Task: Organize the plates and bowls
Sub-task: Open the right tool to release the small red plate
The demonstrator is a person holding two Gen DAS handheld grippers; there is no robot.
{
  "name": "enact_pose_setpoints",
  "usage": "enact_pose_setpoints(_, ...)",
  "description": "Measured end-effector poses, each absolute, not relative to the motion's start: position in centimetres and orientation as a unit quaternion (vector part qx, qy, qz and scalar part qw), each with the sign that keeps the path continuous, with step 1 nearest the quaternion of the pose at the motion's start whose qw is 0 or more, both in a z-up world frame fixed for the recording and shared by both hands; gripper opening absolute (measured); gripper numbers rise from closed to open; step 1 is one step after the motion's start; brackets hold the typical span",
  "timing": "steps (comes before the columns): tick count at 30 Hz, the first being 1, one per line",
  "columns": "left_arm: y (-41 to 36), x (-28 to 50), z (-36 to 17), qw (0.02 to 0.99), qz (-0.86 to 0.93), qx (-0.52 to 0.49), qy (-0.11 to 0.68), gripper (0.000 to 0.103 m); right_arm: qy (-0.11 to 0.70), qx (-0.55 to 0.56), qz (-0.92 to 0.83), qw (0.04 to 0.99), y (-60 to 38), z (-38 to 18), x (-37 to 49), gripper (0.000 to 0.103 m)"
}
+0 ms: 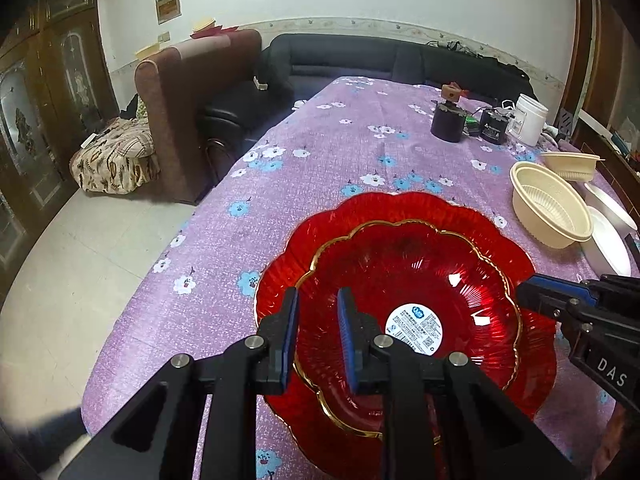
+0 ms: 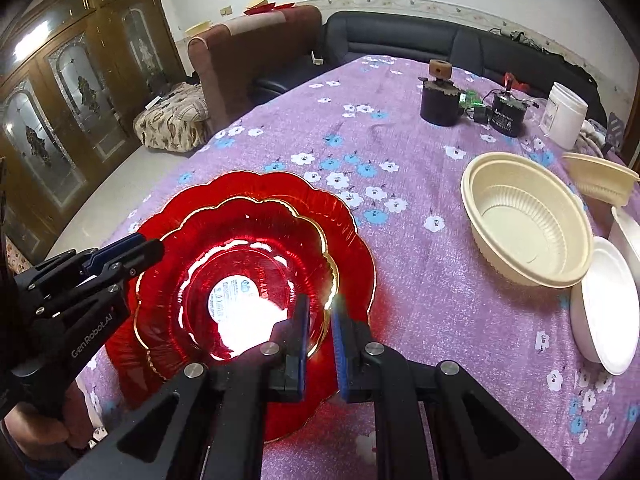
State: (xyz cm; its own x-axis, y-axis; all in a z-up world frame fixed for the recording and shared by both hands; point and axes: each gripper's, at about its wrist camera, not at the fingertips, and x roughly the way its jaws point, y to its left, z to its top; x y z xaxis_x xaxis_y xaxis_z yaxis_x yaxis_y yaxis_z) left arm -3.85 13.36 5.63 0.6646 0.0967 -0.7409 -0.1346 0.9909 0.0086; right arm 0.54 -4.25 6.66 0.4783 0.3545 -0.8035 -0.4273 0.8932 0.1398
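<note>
My left claw [image 1: 318, 316] and right claw [image 2: 320, 320], both parted, straddle opposite rims of the gilt red bowl [image 2: 240, 280], nested in a red plate [image 2: 352, 248] on the desk [image 2: 400, 128]; cream bowl [image 2: 528, 220] sits right.

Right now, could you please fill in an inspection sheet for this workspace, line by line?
Surface: table under a purple floral cloth.
Job's things: small red gold-rimmed plate nested on large red plate; cream bowl, second cream bowl, white dishes to the right.
Clutter: dark pot, black device, white jar at the far end.
Grippers: left gripper and right gripper both open, straddling the small plate's rim on opposite sides.
Cables: wires by the black device.
Surroundings: sofa, armchair, wooden cabinet.
</note>
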Motion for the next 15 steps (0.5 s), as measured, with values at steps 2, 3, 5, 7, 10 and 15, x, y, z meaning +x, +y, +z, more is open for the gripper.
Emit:
enact_pose_setpoints(2,13.2,-4.0,6.1,0.913,0.063,-0.023,0.402,0.019,0.454,-0.039,0.229,0.86,-4.4,6.9,0.2,0.013)
enact_pose_setpoints(3,13.1,-4.2,6.3,0.914,0.063,-0.022,0.4,0.019,0.453,-0.037,0.23,0.86,-4.6,7.0,0.0,0.013)
enact_pose_setpoints(5,12.9,-4.4,6.7,0.916,0.061,-0.021,0.396,0.019,0.452,-0.032,0.232,0.861,-4.9,7.2,-0.2,0.013)
enact_pose_setpoints(7,12.5,-4.6,7.1,0.918,0.059,-0.018,0.392,0.019,0.448,-0.026,0.232,0.863,-5.5,7.5,-0.5,0.013)
enact_pose_setpoints(10,11.7,-4.8,7.7,0.92,0.051,-0.014,0.387,0.02,0.445,-0.015,0.228,0.866,-6.7,7.9,-0.8,0.013)
enact_pose_setpoints(15,9.7,-5.1,8.8,0.925,0.033,-0.002,0.379,0.021,0.434,0.01,0.209,0.876,-9.6,8.6,-0.9,0.013)
